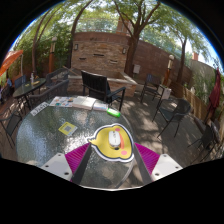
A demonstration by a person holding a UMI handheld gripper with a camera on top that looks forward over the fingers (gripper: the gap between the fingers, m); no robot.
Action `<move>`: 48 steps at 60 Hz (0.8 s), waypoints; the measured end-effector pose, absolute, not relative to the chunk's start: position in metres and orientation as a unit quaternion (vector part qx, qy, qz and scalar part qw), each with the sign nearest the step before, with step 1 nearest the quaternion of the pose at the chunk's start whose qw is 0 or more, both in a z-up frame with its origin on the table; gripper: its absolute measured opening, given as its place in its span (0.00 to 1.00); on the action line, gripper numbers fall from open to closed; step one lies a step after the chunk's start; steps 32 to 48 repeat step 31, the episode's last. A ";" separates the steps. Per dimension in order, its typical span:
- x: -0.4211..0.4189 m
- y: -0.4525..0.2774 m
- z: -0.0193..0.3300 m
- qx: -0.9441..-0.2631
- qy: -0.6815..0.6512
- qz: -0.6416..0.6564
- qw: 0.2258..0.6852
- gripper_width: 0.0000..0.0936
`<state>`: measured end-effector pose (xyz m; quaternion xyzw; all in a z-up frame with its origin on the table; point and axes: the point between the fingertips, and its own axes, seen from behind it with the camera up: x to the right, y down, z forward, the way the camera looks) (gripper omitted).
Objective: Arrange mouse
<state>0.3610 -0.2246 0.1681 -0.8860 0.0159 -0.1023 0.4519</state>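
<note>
A yellow cartoon-styled mouse [112,142] with a black outline, a white top part and an orange spot sits between my fingers, held above a round glass table [50,140]. My gripper [112,158] is shut on it. The pink pads [76,156] press against its left and right sides. The underside of the mouse is hidden.
On the glass table lie a small yellow-green square [67,128], some flat cards [52,103] and a green item [114,112] near the far edge. Black metal chairs [102,88] stand round the table. A brick wall [100,50] and trees lie beyond.
</note>
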 end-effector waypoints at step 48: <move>0.326 -0.332 0.216 -0.875 0.037 -0.107 0.471 0.91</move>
